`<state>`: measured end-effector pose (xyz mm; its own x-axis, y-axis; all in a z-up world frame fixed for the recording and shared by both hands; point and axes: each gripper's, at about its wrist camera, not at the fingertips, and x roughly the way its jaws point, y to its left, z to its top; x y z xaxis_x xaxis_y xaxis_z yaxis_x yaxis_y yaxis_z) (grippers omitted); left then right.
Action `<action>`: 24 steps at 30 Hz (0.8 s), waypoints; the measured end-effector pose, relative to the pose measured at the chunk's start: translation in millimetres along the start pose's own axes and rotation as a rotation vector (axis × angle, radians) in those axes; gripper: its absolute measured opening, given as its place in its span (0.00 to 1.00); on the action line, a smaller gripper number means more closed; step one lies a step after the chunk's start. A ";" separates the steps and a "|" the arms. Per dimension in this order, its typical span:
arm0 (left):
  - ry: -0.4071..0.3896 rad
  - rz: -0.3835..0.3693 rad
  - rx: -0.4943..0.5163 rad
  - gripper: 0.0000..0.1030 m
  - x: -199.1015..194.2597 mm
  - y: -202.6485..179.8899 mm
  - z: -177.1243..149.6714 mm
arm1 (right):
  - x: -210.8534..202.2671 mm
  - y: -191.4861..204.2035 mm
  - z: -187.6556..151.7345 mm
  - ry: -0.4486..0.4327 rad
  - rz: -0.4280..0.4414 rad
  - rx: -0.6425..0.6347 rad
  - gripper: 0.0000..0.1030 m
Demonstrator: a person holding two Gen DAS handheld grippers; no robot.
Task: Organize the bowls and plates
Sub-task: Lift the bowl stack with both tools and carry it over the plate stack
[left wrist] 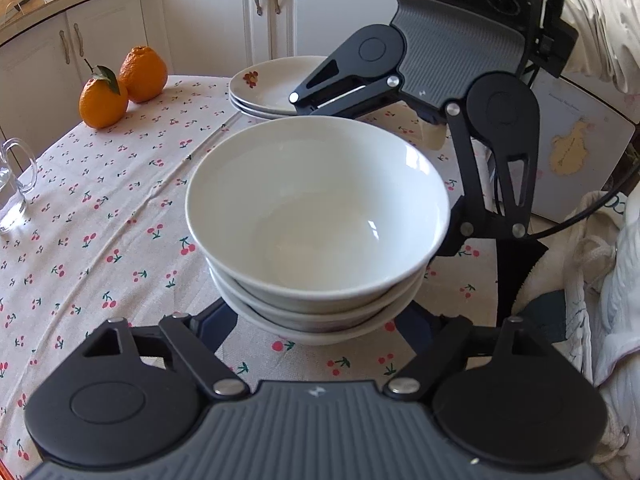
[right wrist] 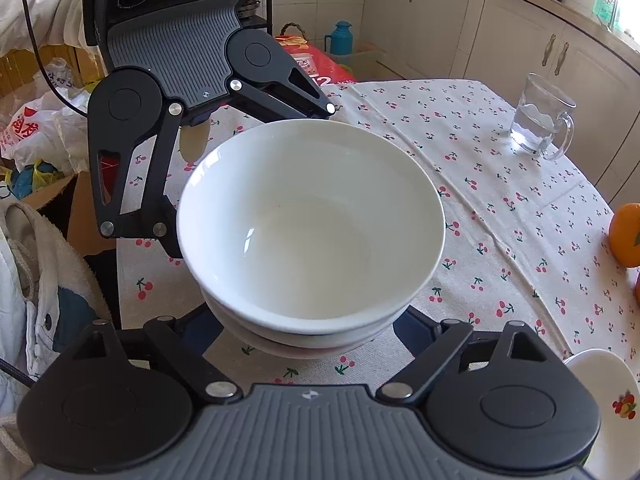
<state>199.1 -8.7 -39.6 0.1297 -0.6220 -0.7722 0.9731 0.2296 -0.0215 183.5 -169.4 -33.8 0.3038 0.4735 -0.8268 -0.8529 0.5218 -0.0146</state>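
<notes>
A stack of three white bowls [left wrist: 320, 200] [right wrist: 312, 220] stands in the middle of the cherry-print tablecloth [left wrist: 100, 220]. My left gripper [left wrist: 316, 322] reaches in from one side. Its blue-padded fingers [left wrist: 218, 320] flank the lowest bowl, and their tips run out of sight under the rims. My right gripper [right wrist: 308, 334] comes from the opposite side in the same way, with the stack between its spread fingers [right wrist: 412, 330]. No pad visibly presses on a bowl. Two white plates with a flower print [left wrist: 272, 84] [right wrist: 604, 384] lie stacked beyond the bowls.
Two oranges [left wrist: 120, 88] [right wrist: 626, 236] and a glass mug of water [left wrist: 12, 188] [right wrist: 540, 120] stand near the table's rim. White cabinets [left wrist: 208, 12] run behind. A person's white sleeve [left wrist: 600, 32] holds the right gripper. Bags [right wrist: 36, 132] sit beside the table.
</notes>
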 end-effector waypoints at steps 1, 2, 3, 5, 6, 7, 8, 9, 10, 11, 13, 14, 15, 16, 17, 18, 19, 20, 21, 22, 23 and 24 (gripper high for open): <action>0.001 -0.001 0.002 0.81 0.3 0.1 0.1 | 0.3 -1.1 0.4 0.001 0.006 0.004 0.88; 0.002 -0.002 0.003 0.81 0.4 0.3 0.1 | 0.0 -1.0 0.6 0.002 0.009 0.005 0.87; 0.002 -0.002 0.003 0.81 0.0 -0.1 -0.4 | -0.1 -0.6 1.1 0.004 0.008 0.003 0.87; 0.000 -0.001 0.007 0.81 -0.4 -1.0 -0.4 | 0.2 0.0 2.3 0.010 0.004 0.003 0.87; -0.002 -0.002 0.004 0.81 -0.3 -0.6 -0.4 | 0.4 0.4 3.0 0.012 0.002 0.007 0.87; -0.003 -0.001 0.003 0.81 -0.1 -0.6 -0.2 | 0.5 0.6 3.0 0.014 0.000 0.007 0.87; -0.003 0.001 0.004 0.81 -0.3 -1.2 -0.1 | 0.4 0.5 3.0 0.013 0.001 0.009 0.87; -0.001 0.002 0.002 0.81 -0.2 -1.2 0.3 | 0.5 -0.2 2.8 0.012 0.002 0.015 0.87; 0.001 0.002 0.002 0.81 -0.6 -1.8 1.0 | 0.4 -0.2 2.6 0.011 0.002 0.018 0.87; 0.001 0.003 0.003 0.81 -1.2 -2.3 1.6 | 0.3 -0.1 2.4 0.011 0.002 0.019 0.87; 0.000 0.006 0.004 0.81 -2.6 -3.4 3.2 | -0.5 -0.5 2.7 0.012 0.006 0.024 0.87; -0.001 0.008 0.004 0.81 -3.5 -4.0 4.4 | -1.2 -0.8 2.5 0.010 0.006 0.027 0.87; -0.003 0.008 0.006 0.81 -4.3 -4.5 6.0 | -2.4 -1.0 2.1 0.007 0.007 0.028 0.87; -0.004 0.008 0.006 0.81 -5.1 -5.0 8.2 | -3.6 -2.5 2.3 0.003 0.009 0.032 0.87; -0.005 0.009 0.009 0.81 -5.3 -5.6 11.0 | -5.3 -3.1 2.1 0.001 0.009 0.034 0.87; -0.007 0.011 0.013 0.81 -5.6 -6.3 13.8 | -7.4 -3.6 1.8 -0.002 0.008 0.035 0.87; -0.011 0.013 0.020 0.81 -5.6 -7.2 17.4 | -10.4 -4.0 0.9 -0.005 0.002 0.033 0.87; -0.015 0.014 0.026 0.81 -5.3 -7.9 21.4 | -13.2 -4.5 0.2 -0.007 -0.003 0.033 0.87; -0.019 0.014 0.031 0.81 -5.0 -8.6 25.9 | -16.4 -5.3 -0.6 -0.009 -0.010 0.035 0.87; -0.024 0.012 0.038 0.81 -4.5 -9.2 31.0 | -20.2 -6.2 -1.7 -0.011 -0.017 0.035 0.87; -0.030 0.009 0.043 0.81 -4.0 -9.2 36.0 | -24.6 -7.9 -2.9 -0.013 -0.024 0.037 0.87; -0.037 0.006 0.047 0.81 -3.1 -9.2 41.6 | -29.9 -9.8 -4.3 -0.014 -0.031 0.038 0.87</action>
<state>197.7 -40.0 -10.6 0.1421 -0.6483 -0.7480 0.9800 0.1986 0.0140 181.0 -191.8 -11.4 0.3363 0.4664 -0.8182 -0.8261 0.5632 -0.0185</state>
